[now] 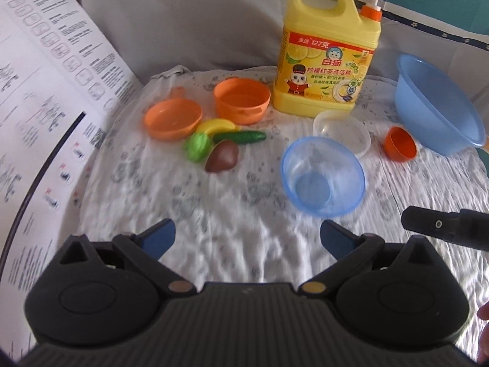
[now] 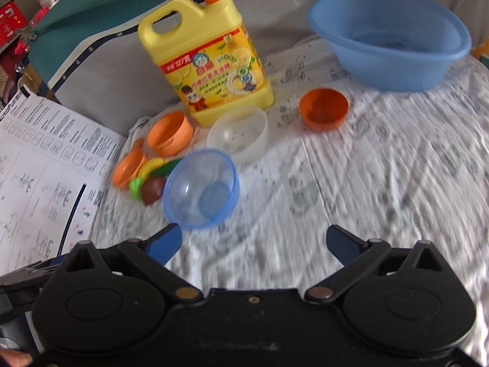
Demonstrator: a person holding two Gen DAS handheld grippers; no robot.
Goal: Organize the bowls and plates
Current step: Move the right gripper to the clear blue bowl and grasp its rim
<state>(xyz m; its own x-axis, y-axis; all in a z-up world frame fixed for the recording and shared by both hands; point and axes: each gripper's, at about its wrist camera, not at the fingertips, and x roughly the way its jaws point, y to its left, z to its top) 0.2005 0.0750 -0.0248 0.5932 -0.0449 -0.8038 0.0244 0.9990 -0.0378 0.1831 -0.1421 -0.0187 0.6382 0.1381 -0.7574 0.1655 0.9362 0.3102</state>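
Left wrist view
Left gripper (image 1: 247,238): its jaws stand spread wide over the white printed cloth (image 1: 232,214), holding nothing.
Small blue bowl (image 1: 323,176): upright on the cloth, just ahead and a little to the right of the fingers.
Clear bowl (image 1: 342,131): directly behind the blue one, touching or almost touching it; I cannot tell which.
Small orange cup (image 1: 400,144): tilted on its side, near the right edge of the cloth, beside the big blue basin (image 1: 440,104).
Orange bowl (image 1: 242,100): near the far edge, with the orange plate (image 1: 173,118) just to its left.
Toy food: a banana (image 1: 215,126), a cucumber (image 1: 240,137), a green piece (image 1: 198,146) and a brown piece (image 1: 222,156) lie together in front of the plate.
Detergent bottle (image 1: 327,58): yellow, with orange pump, upright at the far edge.
Printed sheet (image 1: 45,91): along the left edge of the cloth.
Right gripper (image 1: 446,229): only a dark part enters at the right.

Right wrist view
Right gripper (image 2: 253,244): jaws wide apart, nothing between them.
Small blue bowl (image 2: 201,188): just ahead of the left finger, apart from it.
Clear bowl (image 2: 238,133): behind it, in front of the detergent bottle (image 2: 207,61).
Small orange cup (image 2: 324,109): alone, between the bottle and the big blue basin (image 2: 389,38).
Orange bowl (image 2: 170,133) and orange plate (image 2: 128,168): at the left edge, beside the printed sheet (image 2: 45,159).
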